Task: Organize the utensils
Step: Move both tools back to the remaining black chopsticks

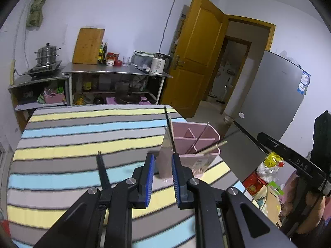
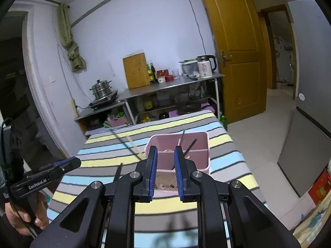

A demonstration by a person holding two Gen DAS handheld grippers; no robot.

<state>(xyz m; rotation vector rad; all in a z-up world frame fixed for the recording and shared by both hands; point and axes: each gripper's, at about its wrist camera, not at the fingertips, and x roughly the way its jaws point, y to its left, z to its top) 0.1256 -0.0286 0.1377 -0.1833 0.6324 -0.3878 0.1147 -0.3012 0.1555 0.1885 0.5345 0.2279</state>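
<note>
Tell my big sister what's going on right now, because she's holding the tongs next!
Left tongs: open, empty, just short of the pink utensil holder.
Right tongs: open, empty, at the holder's near side.
Holder: near the right edge of the striped table; its compartments already hold a few sticks, among them a bamboo chopstick.
Left to do: a black chopstick lies on the table left of the left tongs, and another long pair lies on the cloth left of the holder. Those look next to go in.
</note>
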